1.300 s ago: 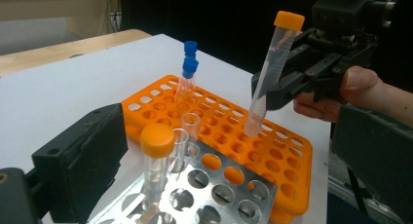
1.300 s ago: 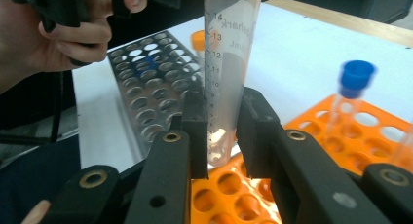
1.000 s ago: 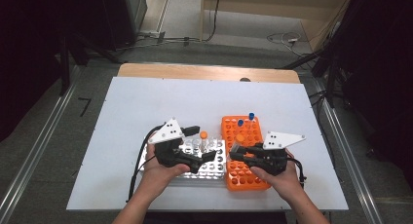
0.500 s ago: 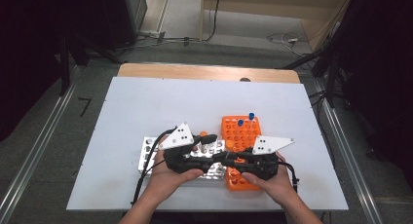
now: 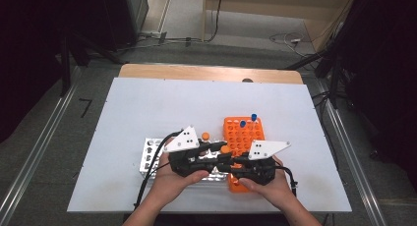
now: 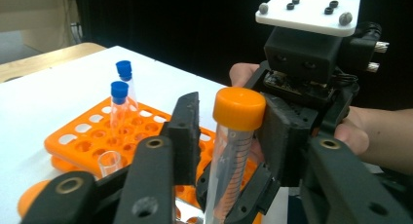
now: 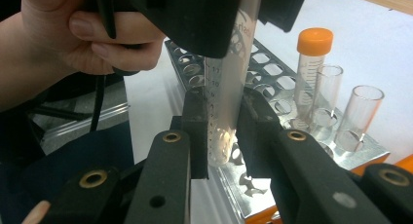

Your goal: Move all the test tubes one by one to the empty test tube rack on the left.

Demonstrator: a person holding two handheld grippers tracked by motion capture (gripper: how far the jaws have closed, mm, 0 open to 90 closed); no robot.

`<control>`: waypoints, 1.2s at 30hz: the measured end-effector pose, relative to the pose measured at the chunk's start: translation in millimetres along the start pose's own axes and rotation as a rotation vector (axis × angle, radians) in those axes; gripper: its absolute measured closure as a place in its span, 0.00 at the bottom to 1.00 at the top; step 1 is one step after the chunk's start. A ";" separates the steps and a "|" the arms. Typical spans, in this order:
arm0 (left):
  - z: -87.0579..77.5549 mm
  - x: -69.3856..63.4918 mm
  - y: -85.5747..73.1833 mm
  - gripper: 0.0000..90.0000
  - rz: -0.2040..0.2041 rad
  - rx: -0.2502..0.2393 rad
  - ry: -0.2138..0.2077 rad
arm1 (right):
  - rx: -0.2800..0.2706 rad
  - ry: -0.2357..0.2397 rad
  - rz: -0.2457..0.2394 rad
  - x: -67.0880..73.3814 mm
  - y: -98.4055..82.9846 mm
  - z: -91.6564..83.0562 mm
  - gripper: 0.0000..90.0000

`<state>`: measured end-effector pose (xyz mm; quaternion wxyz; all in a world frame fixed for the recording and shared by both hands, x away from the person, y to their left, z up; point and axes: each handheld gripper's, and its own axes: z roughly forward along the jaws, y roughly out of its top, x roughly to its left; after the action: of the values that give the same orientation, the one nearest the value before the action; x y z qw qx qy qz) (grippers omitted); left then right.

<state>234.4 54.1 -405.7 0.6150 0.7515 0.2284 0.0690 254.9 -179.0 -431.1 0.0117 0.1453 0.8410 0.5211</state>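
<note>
Tube [image 7: 226, 87] clamped by right gripper [image 7: 221, 131] (left gripper [image 6: 229, 131] apparently closing too).

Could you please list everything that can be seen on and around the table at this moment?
Orange rack: one, orange, right of table centre.
Metal rack: one, silver, left of the orange rack.
Blue-capped tubes: two, clear, upright in the orange rack.
Orange-capped tube: one, clear, between both grippers' jaws.
Second orange-capped tube: one, in the metal rack.
Uncapped tubes: at least two, clear, metal rack.
Table: one, white.
Left gripper: black, closing at the cap.
Right gripper: black, clamping the tube's lower end.
</note>
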 end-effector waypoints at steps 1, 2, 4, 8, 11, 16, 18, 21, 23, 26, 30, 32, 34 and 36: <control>0.2 0.1 -0.1 0.72 0.002 0.002 -0.003 | 0.000 0.001 0.000 0.1 0.0 0.4 0.81; 0.3 0.2 -0.2 0.74 0.002 0.003 -0.005 | 0.002 0.004 0.000 0.2 -0.1 0.7 0.81; 0.3 0.1 -0.2 0.75 0.005 0.002 -0.007 | 0.004 0.006 0.001 0.1 -0.3 1.5 0.81; -0.4 -0.4 0.1 0.77 0.009 -0.004 -0.007 | 0.007 0.009 0.000 0.6 -0.3 2.2 0.81; -0.9 -0.2 0.1 0.78 0.014 -0.003 -0.006 | 0.007 0.011 -0.001 0.6 -0.3 2.4 0.81; -2.1 0.3 0.2 0.78 0.019 -0.008 -0.007 | 0.005 0.018 0.004 0.2 -0.4 1.8 0.80; -2.4 0.3 0.3 0.78 0.019 -0.008 -0.004 | 0.003 0.019 0.003 -0.1 -0.7 1.5 0.80; -3.4 1.1 0.6 0.79 0.024 -0.012 0.004 | 0.001 0.024 0.004 -0.7 -0.8 0.9 0.74; -5.0 2.4 1.0 0.79 0.026 -0.015 0.012 | -0.004 0.031 -0.001 -1.4 -0.7 -0.3 0.72; -7.9 4.5 1.7 0.79 0.024 -0.022 0.025 | -0.017 0.032 -0.001 -3.9 -0.3 -4.0 0.65; -11.6 7.8 2.2 0.79 0.024 -0.032 0.045 | -0.031 0.018 0.007 -7.7 -0.2 -9.9 0.53; -14.0 10.6 2.3 0.79 0.023 -0.035 0.058 | -0.033 -0.003 0.006 -9.8 -0.5 -12.4 0.43; -16.7 14.3 2.4 0.79 0.017 -0.040 0.067 | -0.033 -0.029 0.007 -12.5 -0.9 -15.6 0.36; -20.1 18.3 2.5 0.79 0.010 -0.044 0.086 | -0.039 -0.059 0.016 -16.0 -1.8 -19.1 0.29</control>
<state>243.6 79.6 -401.9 0.6207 0.7353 0.2493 0.1091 266.5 -200.4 -426.1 0.0352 0.1668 0.8289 0.5328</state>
